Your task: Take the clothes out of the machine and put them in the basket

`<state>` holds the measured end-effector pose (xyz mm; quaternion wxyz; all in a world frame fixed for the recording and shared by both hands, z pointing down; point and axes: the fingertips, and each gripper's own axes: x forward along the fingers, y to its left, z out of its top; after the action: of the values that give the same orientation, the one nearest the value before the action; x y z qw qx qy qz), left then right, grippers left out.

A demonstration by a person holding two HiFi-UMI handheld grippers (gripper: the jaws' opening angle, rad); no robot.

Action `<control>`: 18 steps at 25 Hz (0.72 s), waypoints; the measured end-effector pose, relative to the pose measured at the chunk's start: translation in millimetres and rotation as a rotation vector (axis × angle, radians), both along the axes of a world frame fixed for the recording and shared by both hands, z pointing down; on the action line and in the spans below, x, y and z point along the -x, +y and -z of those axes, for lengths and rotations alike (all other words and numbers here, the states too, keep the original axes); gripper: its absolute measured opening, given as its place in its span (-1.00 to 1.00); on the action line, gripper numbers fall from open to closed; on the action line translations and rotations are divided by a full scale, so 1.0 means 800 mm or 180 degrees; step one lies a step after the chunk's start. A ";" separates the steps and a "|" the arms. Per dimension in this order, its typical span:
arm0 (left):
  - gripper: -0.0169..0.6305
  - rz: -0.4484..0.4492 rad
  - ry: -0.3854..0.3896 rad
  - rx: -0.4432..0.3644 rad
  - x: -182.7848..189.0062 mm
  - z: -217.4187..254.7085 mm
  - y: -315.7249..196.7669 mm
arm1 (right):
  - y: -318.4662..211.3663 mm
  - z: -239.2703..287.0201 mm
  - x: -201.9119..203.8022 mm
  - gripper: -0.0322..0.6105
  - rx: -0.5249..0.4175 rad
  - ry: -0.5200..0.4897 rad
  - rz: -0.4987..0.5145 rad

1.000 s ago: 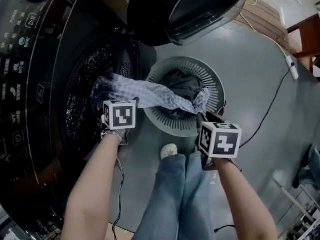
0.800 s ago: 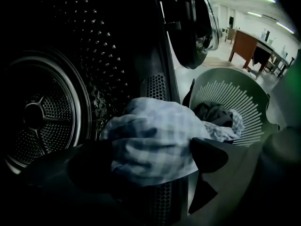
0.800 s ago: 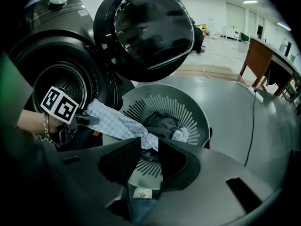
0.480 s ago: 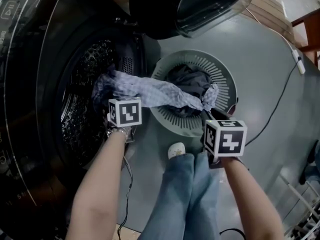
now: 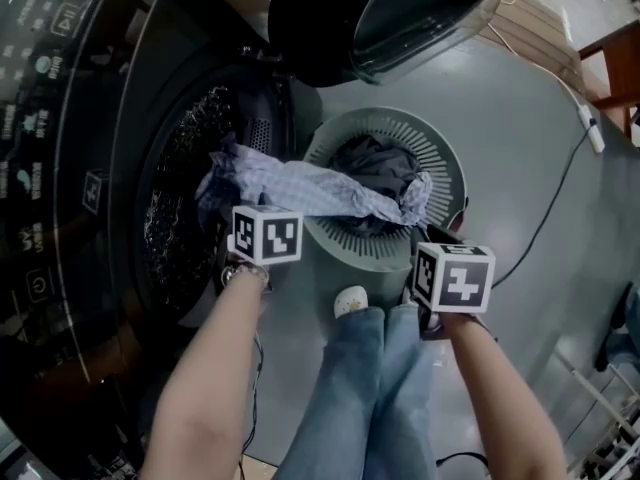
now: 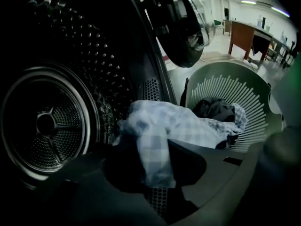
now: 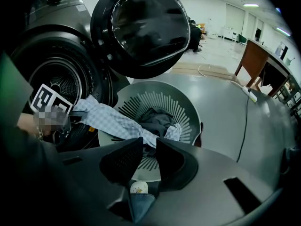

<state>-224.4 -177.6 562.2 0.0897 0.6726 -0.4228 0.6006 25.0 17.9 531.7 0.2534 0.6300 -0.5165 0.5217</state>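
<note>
Since a second ago, the jaws of the left gripper (image 6: 153, 167) have been closed a long way. They were wide open around the blue-and-white checked cloth (image 5: 320, 190), and now the cloth is squeezed between them. The rest of the scene is hardly changed.

The left end of the cloth is held at the mouth of the big dark washing machine (image 5: 90, 168), in front of its shiny metal drum (image 6: 47, 126). The right end is pinched by the right gripper (image 7: 149, 147), whose jaws are nearly shut, with only a thin gap left lower down. So the cloth is stretched like a bridge between the two grippers.

In the head view, the long line of the cloth is laid from about 9 o'clock to 3 o'clock. The right end is already hung over the round grey plastic basket with slots (image 5: 400, 123), where a dark grey garment (image 5: 375, 163) is seen. The left end is not yet over the basket.

From the left gripper, the basket is found at about 2 o'clock. The left end should likely be carried that way next and let go, so the whole cloth can be dropped in.
</note>
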 end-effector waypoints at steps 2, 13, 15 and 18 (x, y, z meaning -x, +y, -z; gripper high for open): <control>-0.77 -0.0015 -0.0064 -0.0087 0.001 0.021 0.008 | 0.002 0.015 -0.001 -0.63 -0.0016 -0.0012 -0.0018; -0.79 0.0445 0.1176 0.0129 -0.085 0.096 0.057 | 0.000 0.076 -0.021 -0.65 -0.0203 0.0004 -0.0006; -0.80 0.0318 0.1512 0.0256 -0.124 0.106 0.071 | 0.004 0.079 -0.025 -0.66 -0.0213 0.0006 -0.0022; -0.80 0.0085 0.2050 0.0512 -0.186 0.123 0.098 | 0.017 0.079 -0.033 -0.66 -0.0195 0.0000 -0.0045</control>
<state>-75.4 -99.0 463.7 0.2795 0.8131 -0.3327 0.3874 51.5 31.1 468.4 0.2303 0.6412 -0.5277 0.5074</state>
